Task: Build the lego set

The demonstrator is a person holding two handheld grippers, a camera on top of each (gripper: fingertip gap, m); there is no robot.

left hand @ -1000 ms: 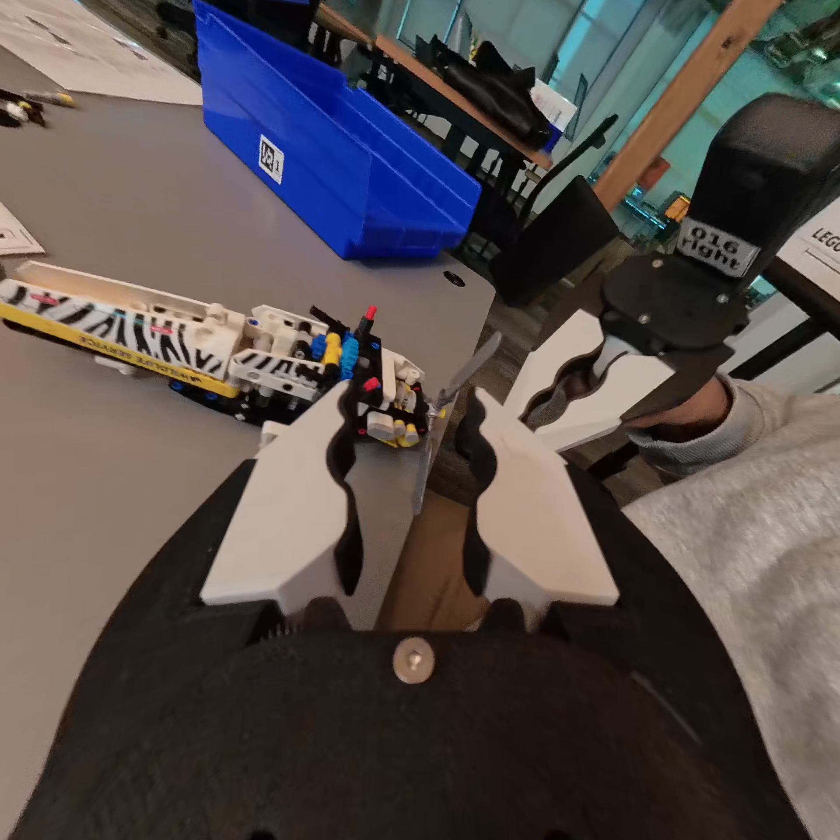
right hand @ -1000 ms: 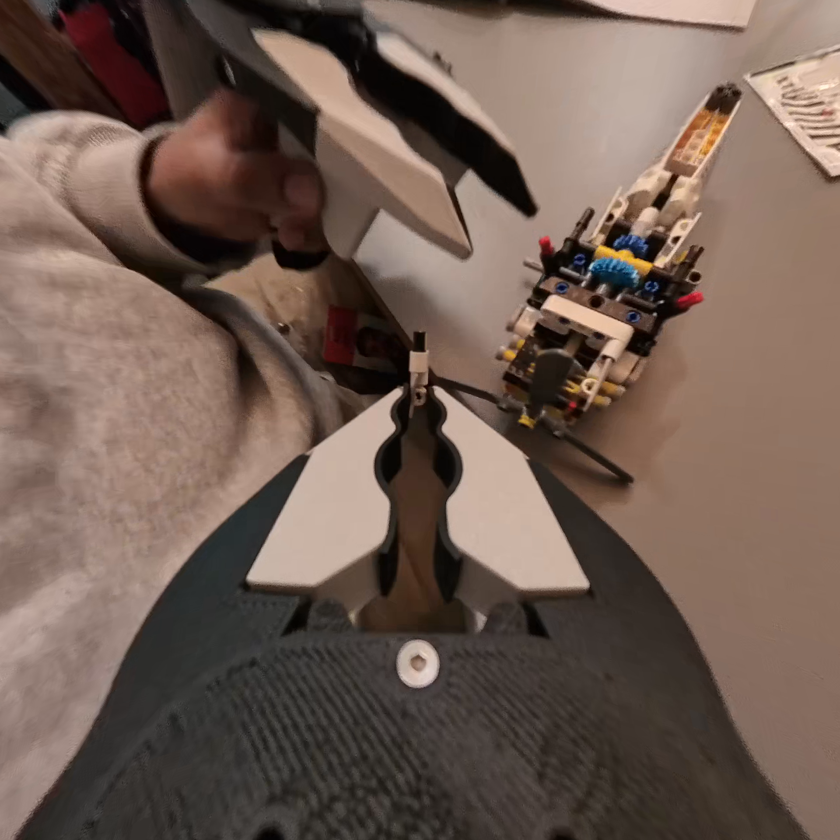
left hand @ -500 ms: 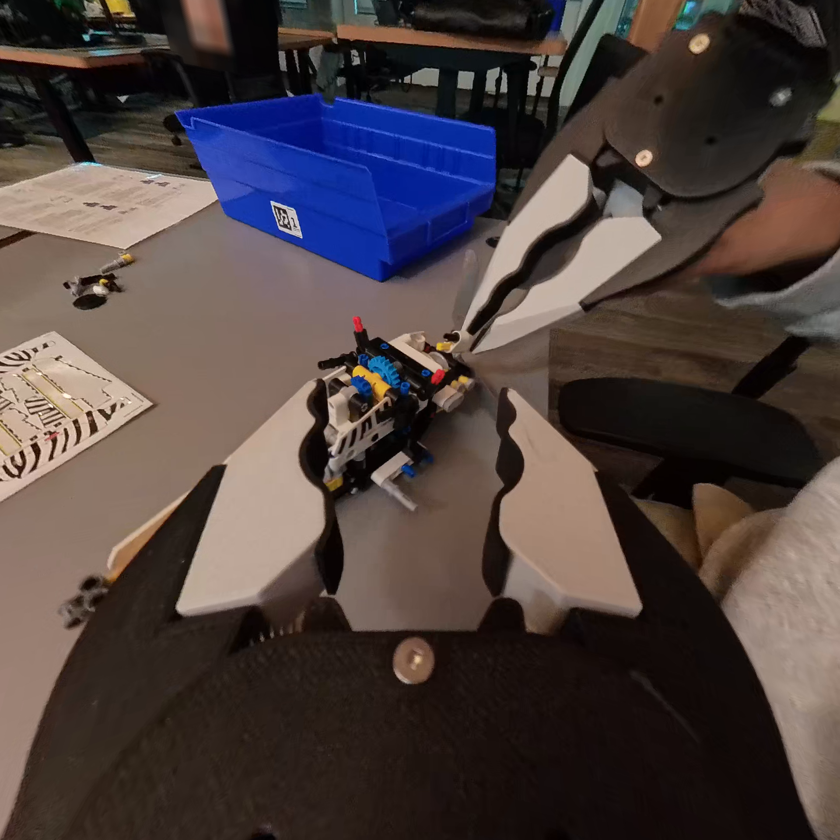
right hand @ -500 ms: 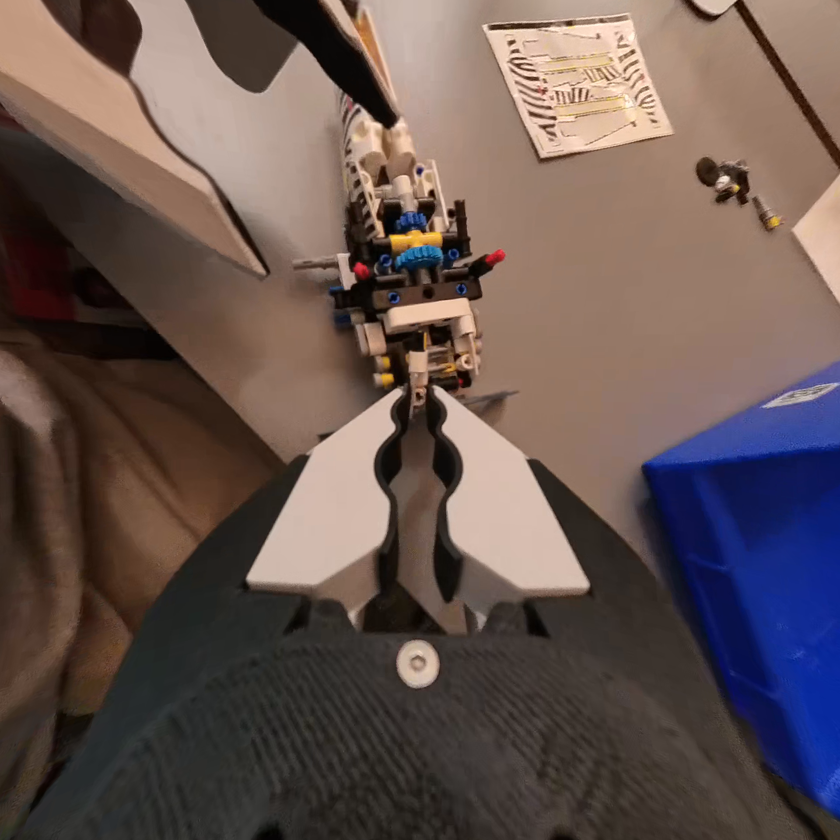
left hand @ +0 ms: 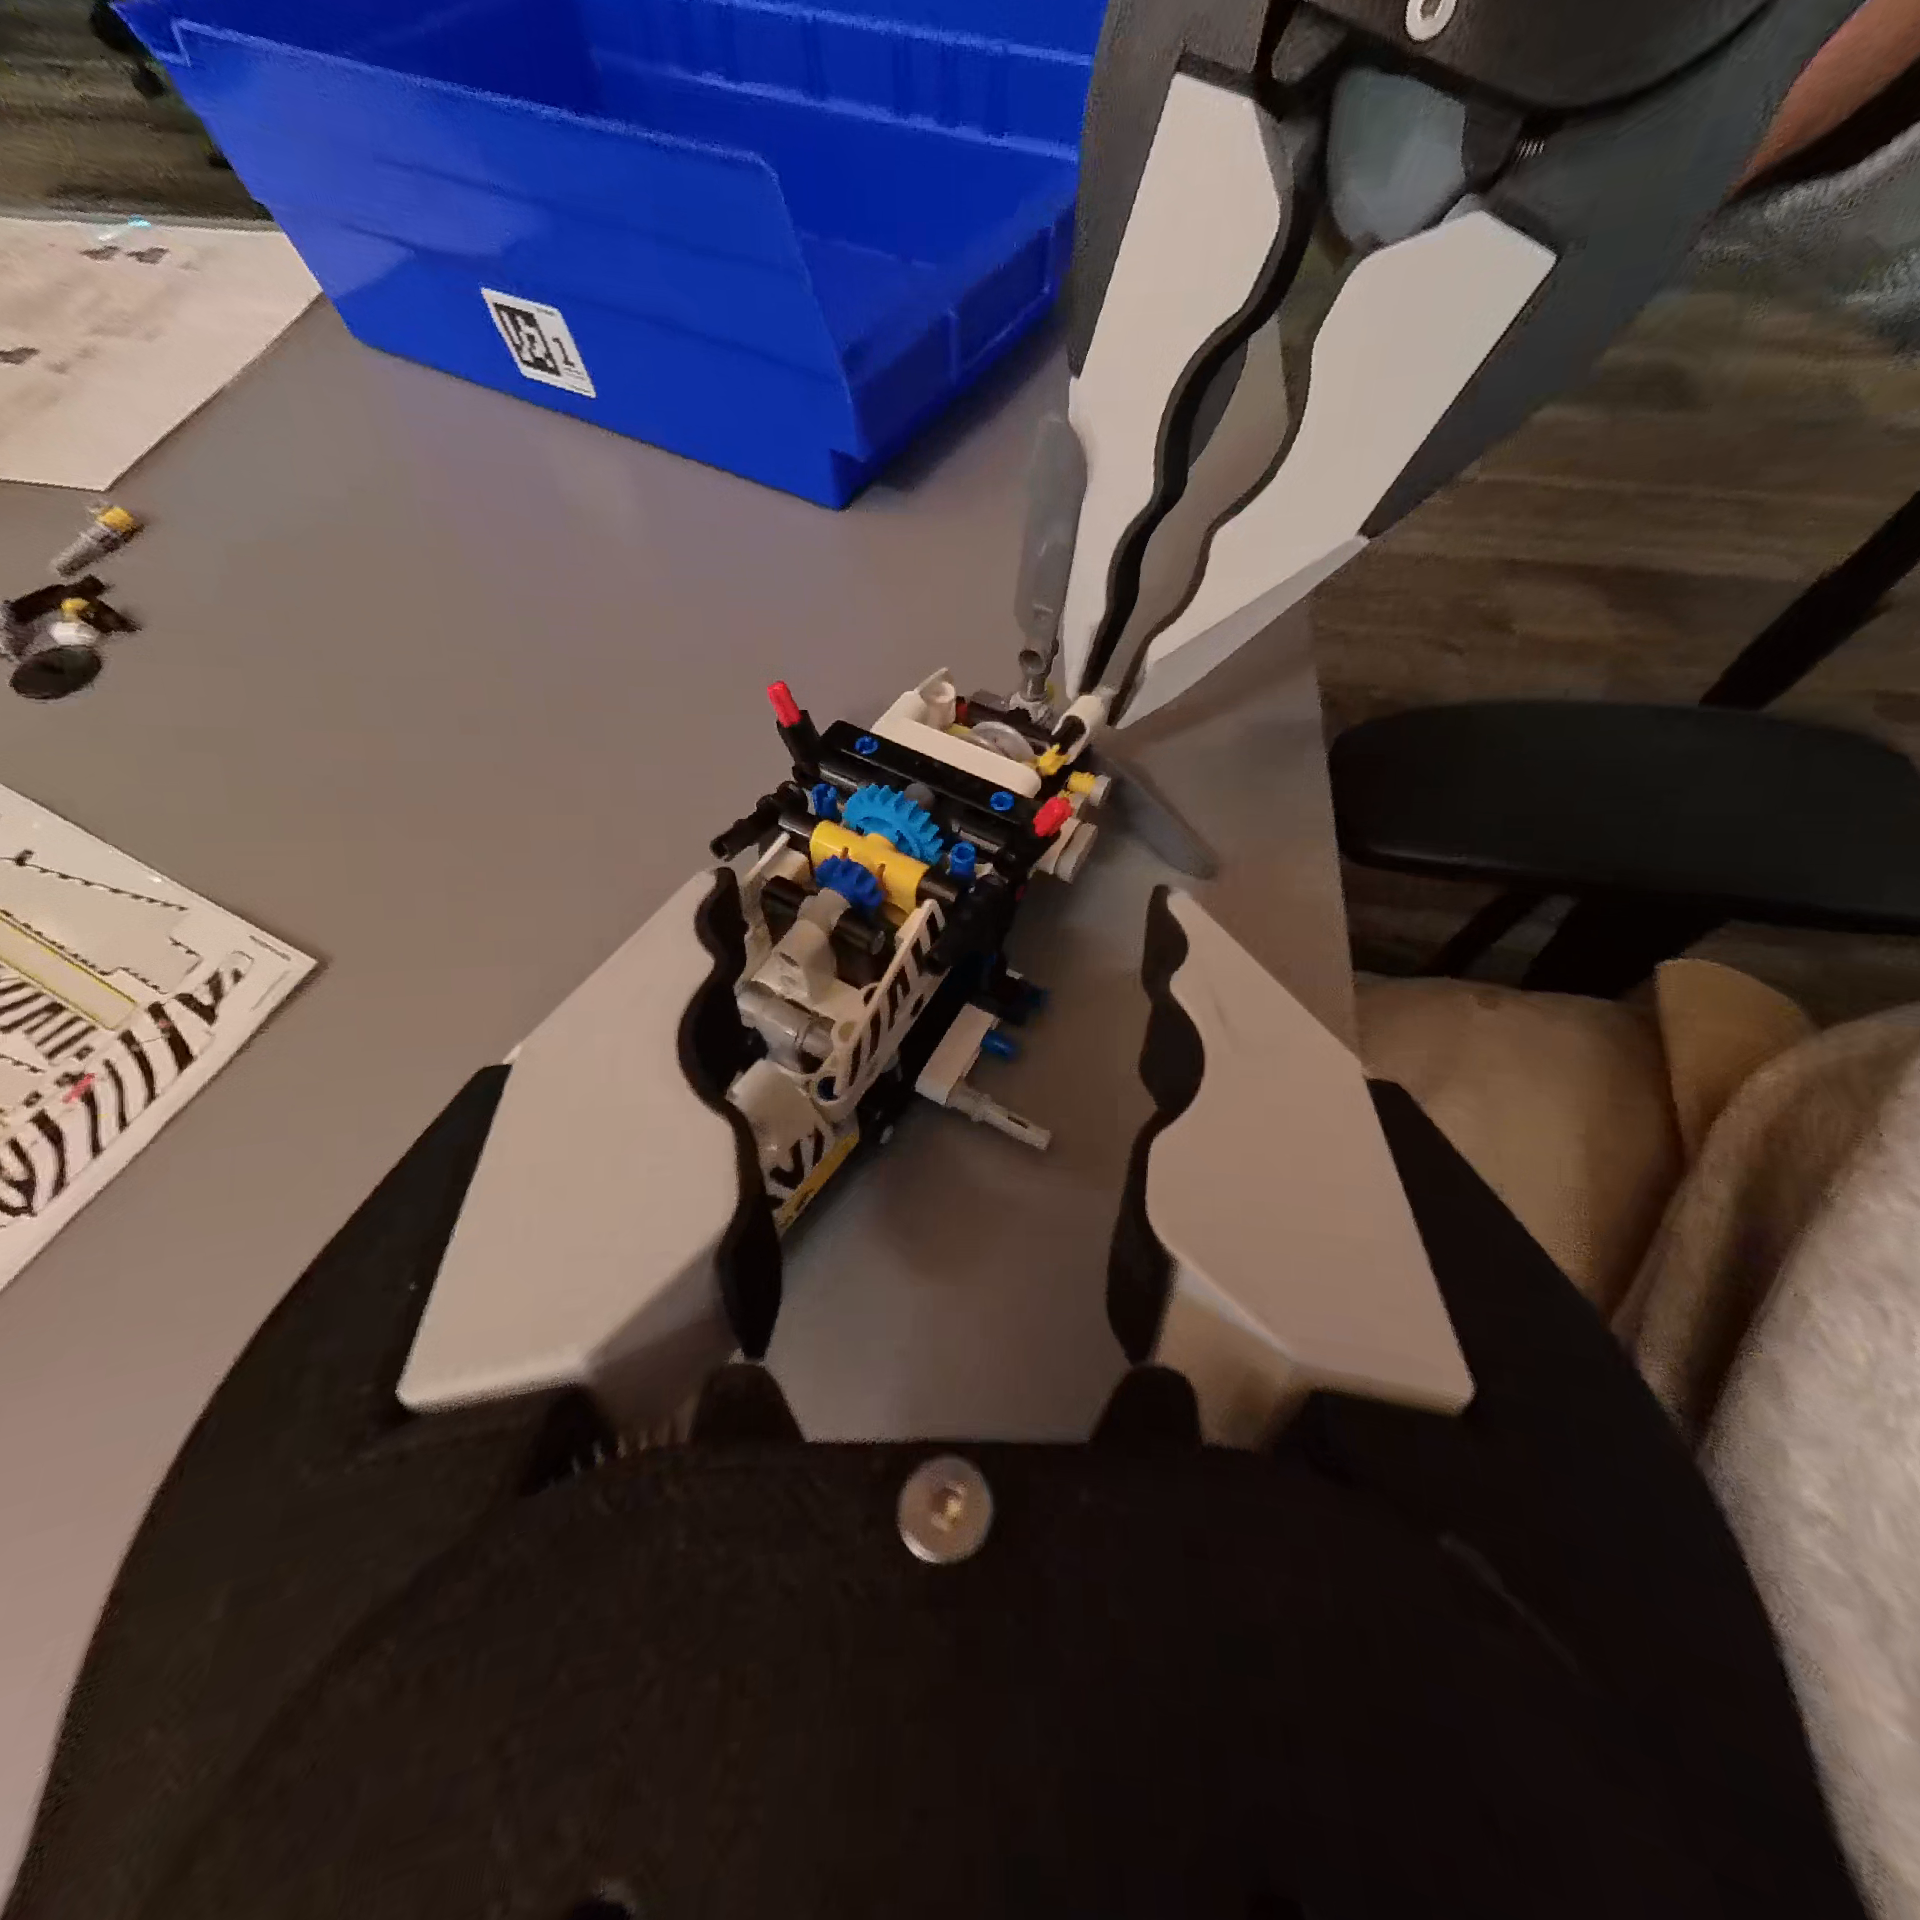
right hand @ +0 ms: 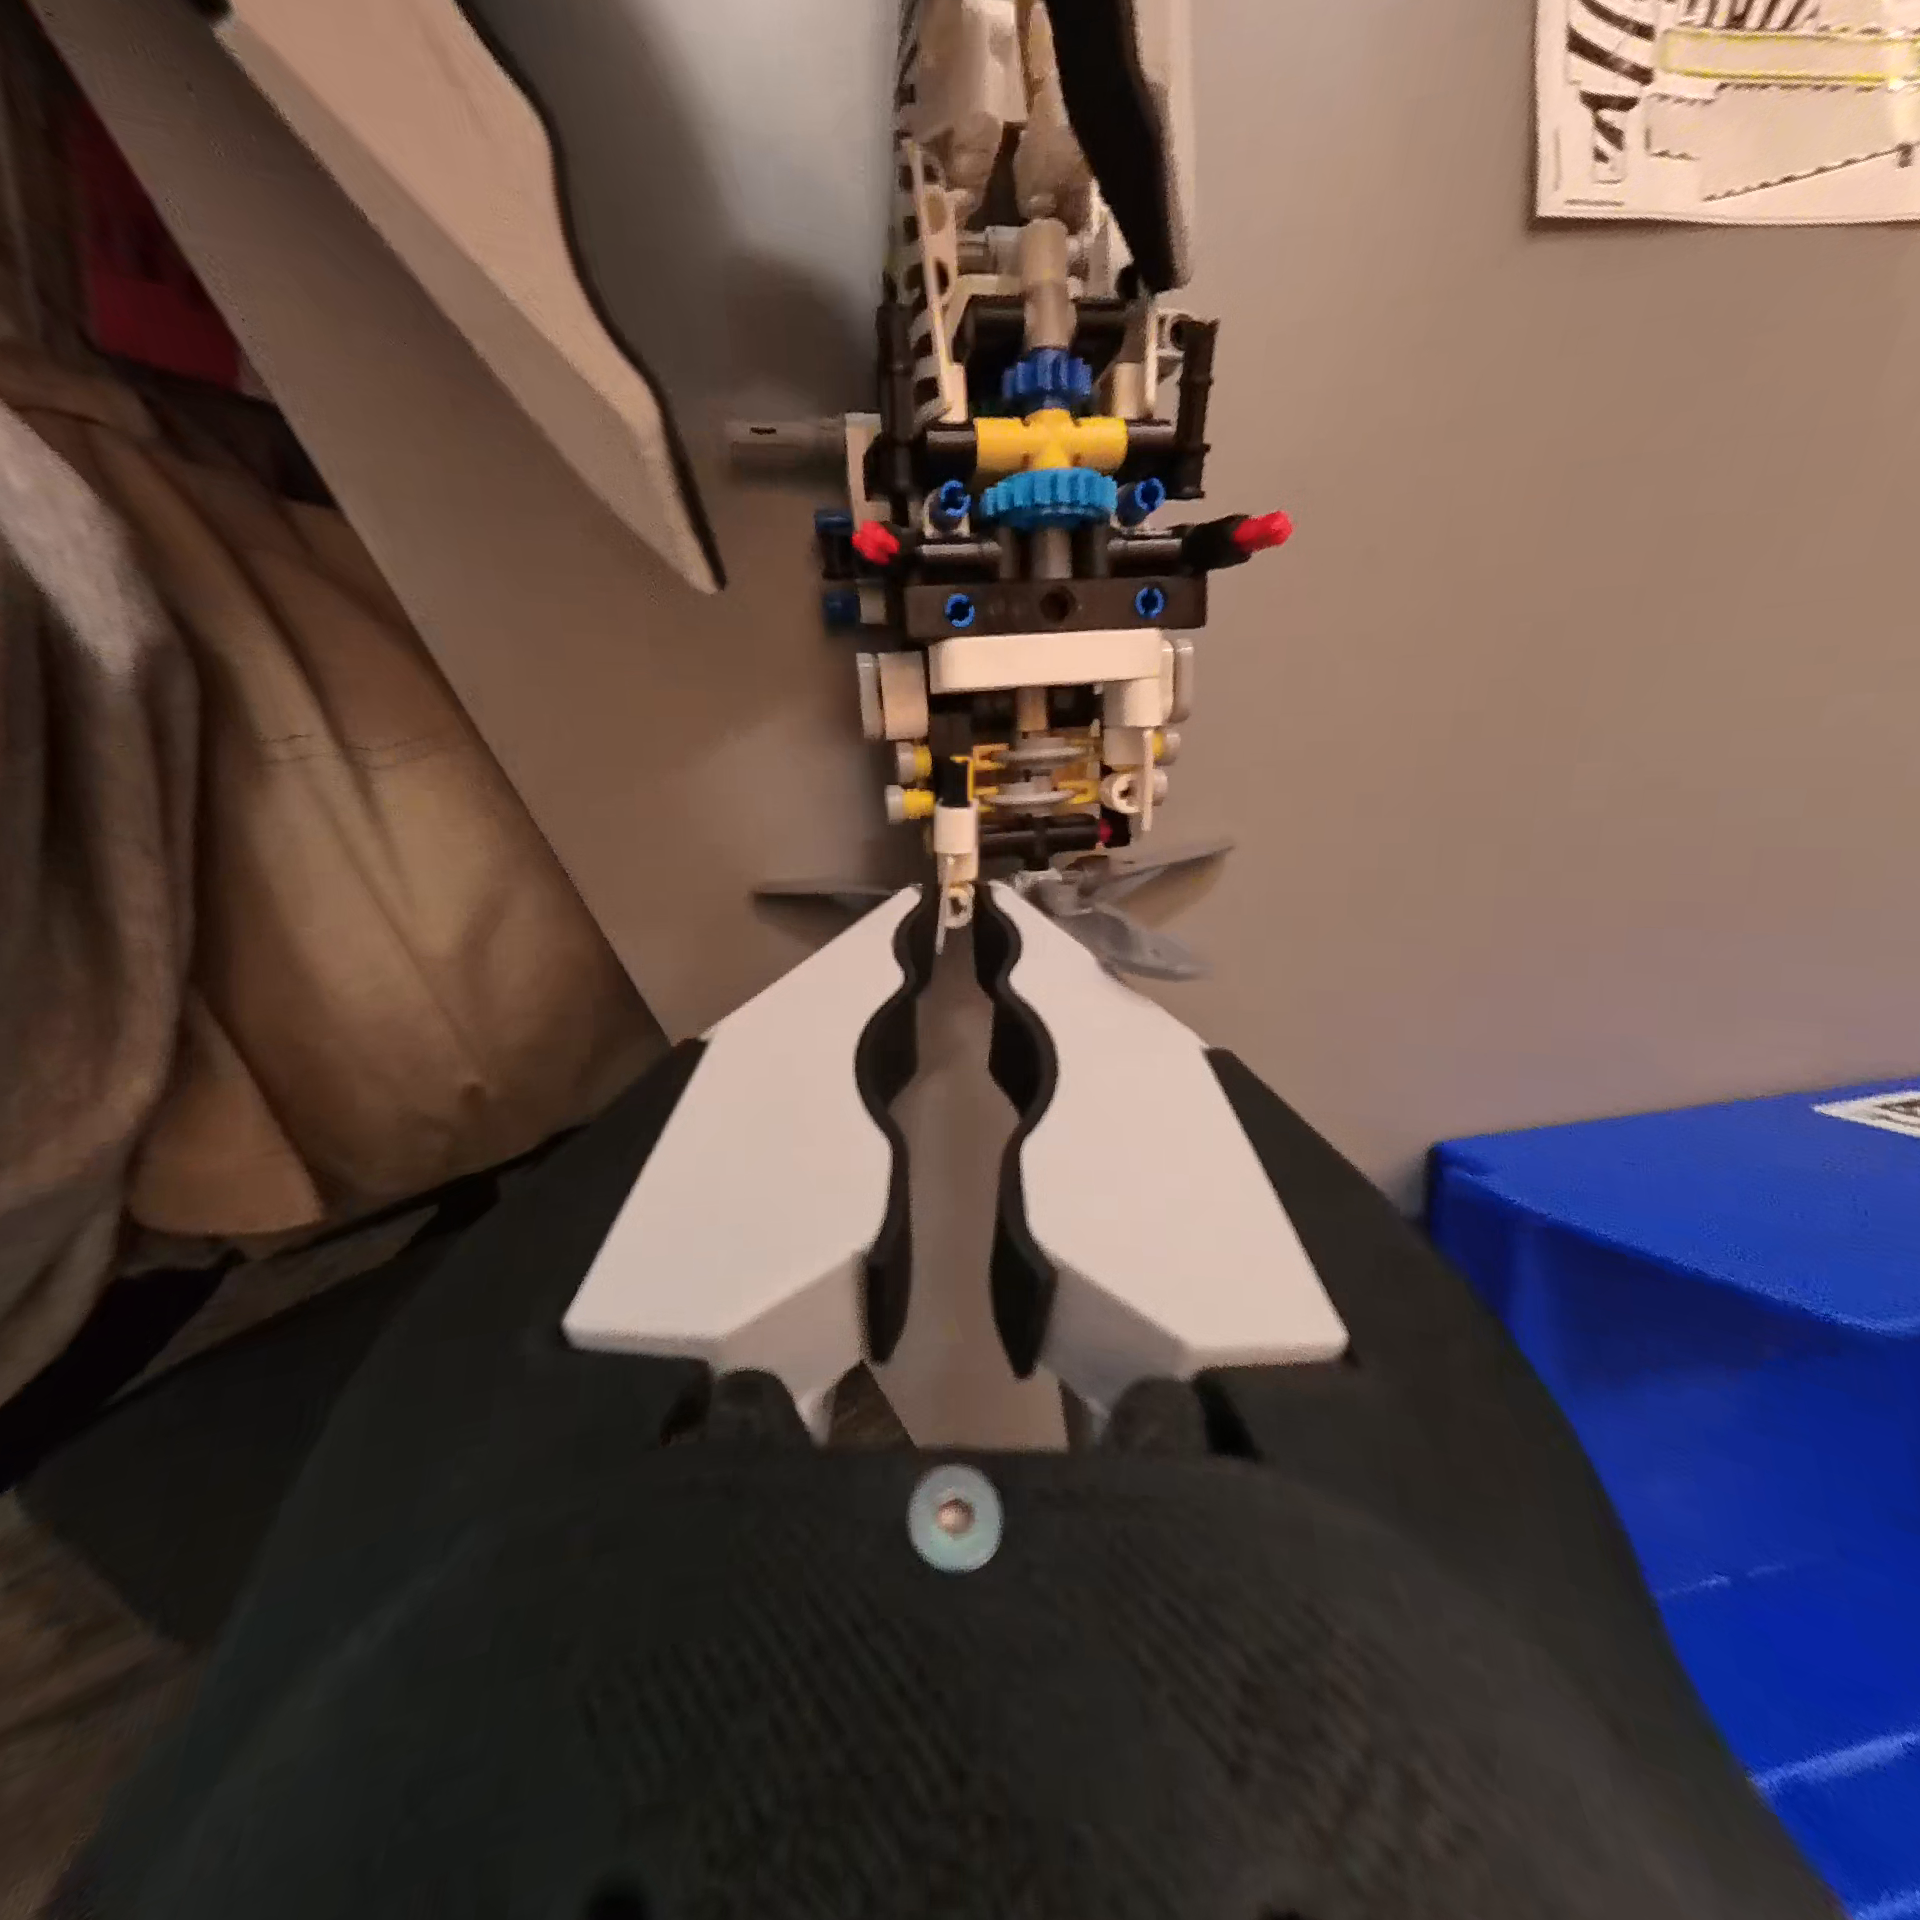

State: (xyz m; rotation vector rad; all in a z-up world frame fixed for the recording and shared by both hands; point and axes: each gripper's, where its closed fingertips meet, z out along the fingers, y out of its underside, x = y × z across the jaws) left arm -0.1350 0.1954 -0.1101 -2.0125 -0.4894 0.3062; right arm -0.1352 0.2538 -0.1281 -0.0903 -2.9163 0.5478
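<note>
The long white-and-black lego model (left hand: 883, 935) with zebra-striped panels is lying on the flat grey table (left hand: 468, 644), near the table's edge. The open-topped blue plastic bin (left hand: 644, 229) is standing behind it. The sticker sheet (left hand: 94, 1008) is lying to the left of the model, and a few small loose parts (left hand: 62, 634) are sitting farther left, between the sheet and a white paper (left hand: 114, 343).

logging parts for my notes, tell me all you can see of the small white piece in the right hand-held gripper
The small white piece is a short plastic connector with a black pin at its far end. The right hand-held gripper pinches its near end, holding it lengthwise against the lego model, left of the grey propeller. Whether it is seated is unclear.
</note>
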